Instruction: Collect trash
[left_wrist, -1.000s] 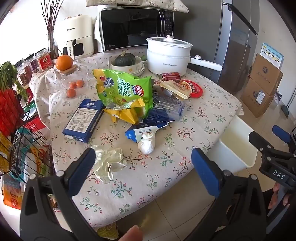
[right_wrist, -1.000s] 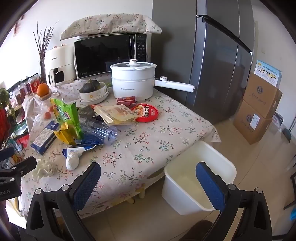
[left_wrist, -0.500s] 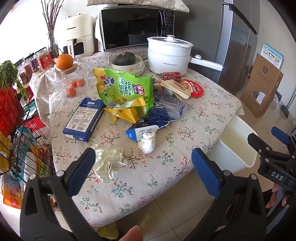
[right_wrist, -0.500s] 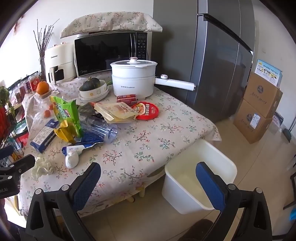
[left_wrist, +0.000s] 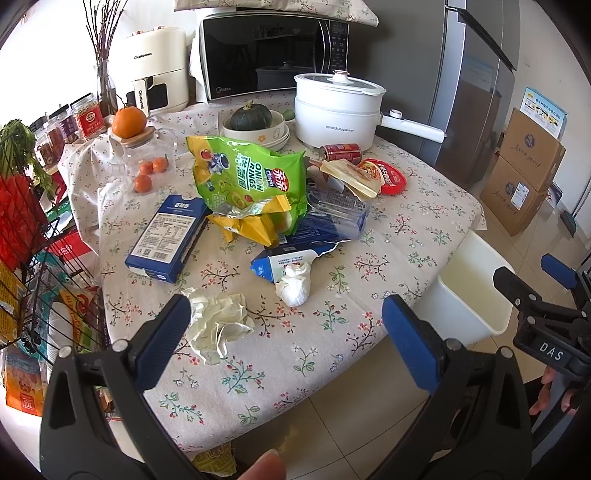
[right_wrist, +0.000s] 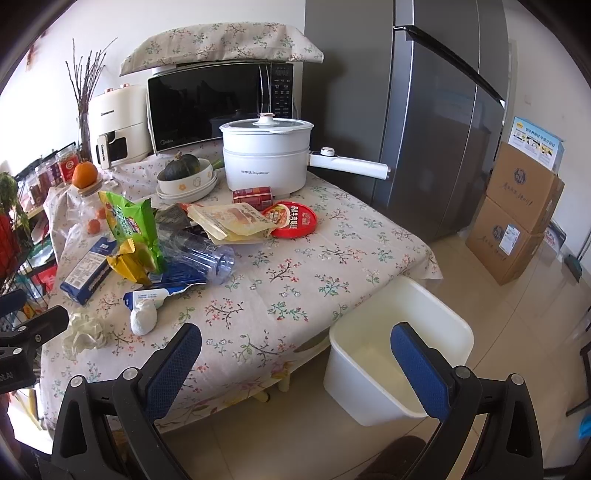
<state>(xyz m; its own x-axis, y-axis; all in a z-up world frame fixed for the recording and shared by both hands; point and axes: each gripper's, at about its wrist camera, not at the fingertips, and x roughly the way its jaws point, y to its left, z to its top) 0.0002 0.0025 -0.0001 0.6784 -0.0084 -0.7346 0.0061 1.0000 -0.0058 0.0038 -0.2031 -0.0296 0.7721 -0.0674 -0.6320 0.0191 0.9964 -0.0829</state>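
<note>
Trash lies on the flowered tablecloth (left_wrist: 332, 332): a crumpled tissue (left_wrist: 218, 325), a white wad (left_wrist: 295, 284), a torn blue wrapper (left_wrist: 291, 254), a green onion-rings bag (left_wrist: 255, 181), a yellow bag (left_wrist: 251, 225), a blue box (left_wrist: 170, 236), a clear bottle (right_wrist: 207, 251), a red can (left_wrist: 340, 152) and a red lid (right_wrist: 291, 219). An empty white bin (right_wrist: 399, 350) stands on the floor at the table's right. My left gripper (left_wrist: 286, 332) is open and empty above the table's near edge. My right gripper (right_wrist: 295, 362) is open and empty between table and bin.
A white electric pot (right_wrist: 267, 155), a bowl with a squash (right_wrist: 186, 173), a microwave (right_wrist: 218, 103), an air fryer (left_wrist: 155, 85) and a jar with oranges (left_wrist: 144, 158) stand at the back. A wire rack (left_wrist: 26, 258) is left; fridge (right_wrist: 436, 122) and cardboard boxes (right_wrist: 517, 214) right.
Both grippers have drifted very slightly; both stay open and empty. Nothing on the table has moved.
</note>
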